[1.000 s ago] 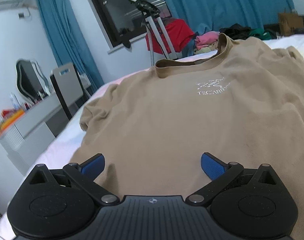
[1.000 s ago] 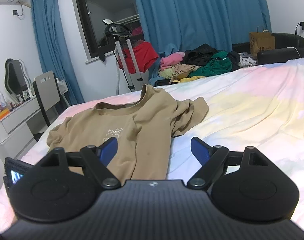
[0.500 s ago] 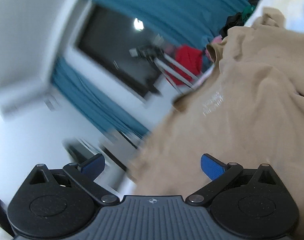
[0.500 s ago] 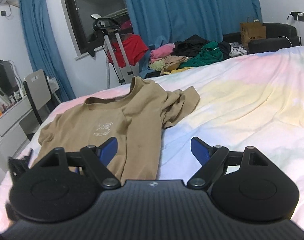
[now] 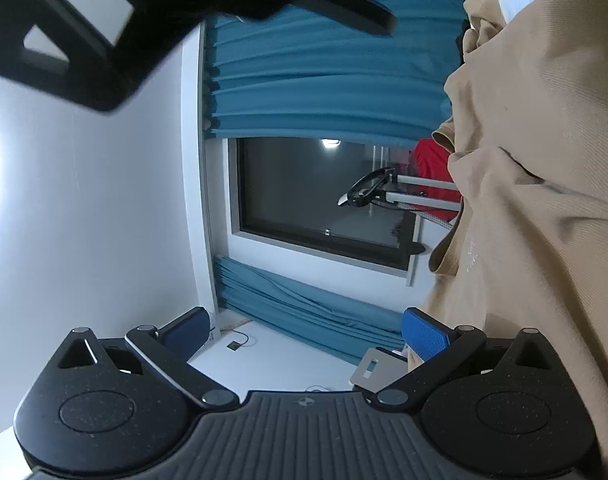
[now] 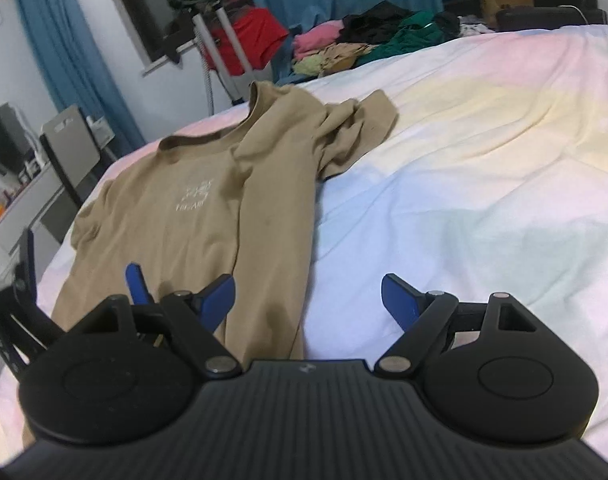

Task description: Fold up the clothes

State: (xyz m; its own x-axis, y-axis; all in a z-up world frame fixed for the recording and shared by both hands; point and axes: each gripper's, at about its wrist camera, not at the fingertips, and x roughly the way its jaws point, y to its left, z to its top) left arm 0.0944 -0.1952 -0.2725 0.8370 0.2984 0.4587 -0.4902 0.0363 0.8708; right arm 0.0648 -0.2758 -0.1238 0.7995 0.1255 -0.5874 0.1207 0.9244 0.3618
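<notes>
A tan T-shirt [image 6: 192,208] with a small white chest print lies front up on the bed, its right side folded inward and one sleeve [image 6: 355,132] crumpled beside it. My right gripper [image 6: 307,296] hangs open over the shirt's lower right edge, with nothing between its blue pads. My left gripper [image 5: 305,324] is open too and rolled onto its side, so the shirt [image 5: 543,200] fills the right of its view. Its right pad [image 5: 423,332] sits close to the cloth edge. In the right wrist view, the left gripper's blue finger [image 6: 134,280] shows at the shirt's lower left.
The pastel bed sheet [image 6: 483,160] spreads wide to the right. A pile of clothes [image 6: 367,40] lies beyond the bed. A stand with a red garment [image 6: 244,40], a chair [image 6: 72,140] and a desk [image 6: 8,208] stand along the left. The right gripper's frame [image 5: 104,20] looms at that view's top left.
My left gripper has rolled about a quarter turn, so its view now faces the window and curtains sideways. The right gripper has moved closer over the shirt's lower edge. Both stay open.
</notes>
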